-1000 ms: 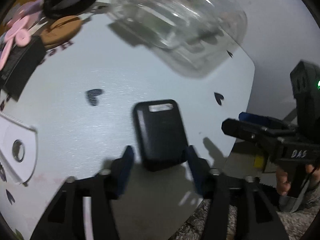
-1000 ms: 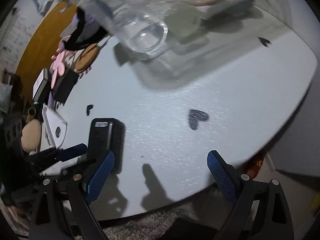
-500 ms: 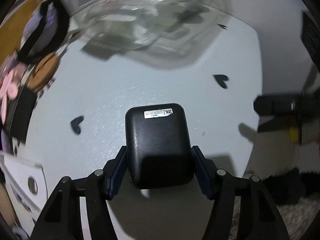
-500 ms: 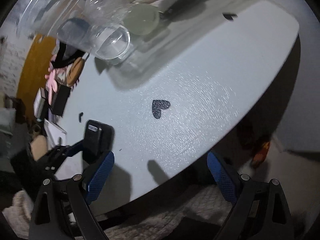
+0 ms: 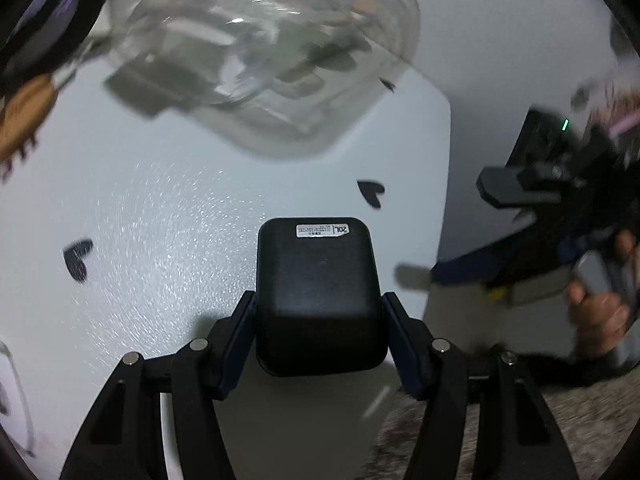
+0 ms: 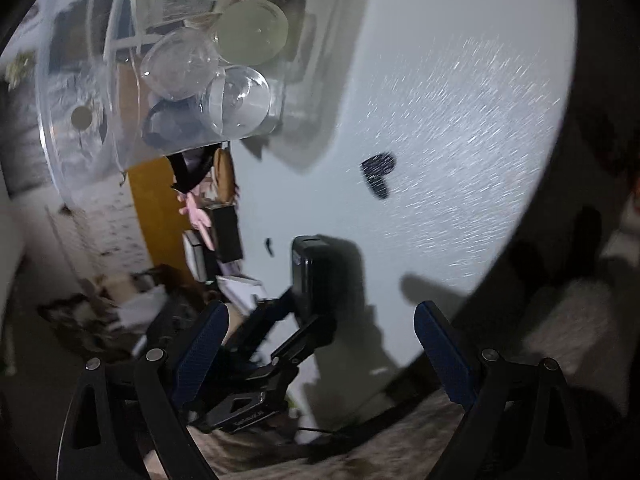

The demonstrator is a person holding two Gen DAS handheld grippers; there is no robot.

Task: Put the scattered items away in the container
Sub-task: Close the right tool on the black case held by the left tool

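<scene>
While clamped by both blue pads of left gripper (image 5: 318,320), black case (image 5: 316,296) at near edge of white table (image 5: 160,208), short of clear plastic container (image 5: 260,56). Right gripper (image 6: 320,340) spread wide, nothing between its fingers, hovering off table edge.

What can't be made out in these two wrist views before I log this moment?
- Clear container: left wrist view, motion blur and glare hide what lies inside.
- Black case: its label is too small to read; the near end is covered by the left gripper.
- Right gripper: in the left wrist view it is smeared and cut by the edge.
- Clutter by the table: right wrist view, too dark and blurred.
</scene>
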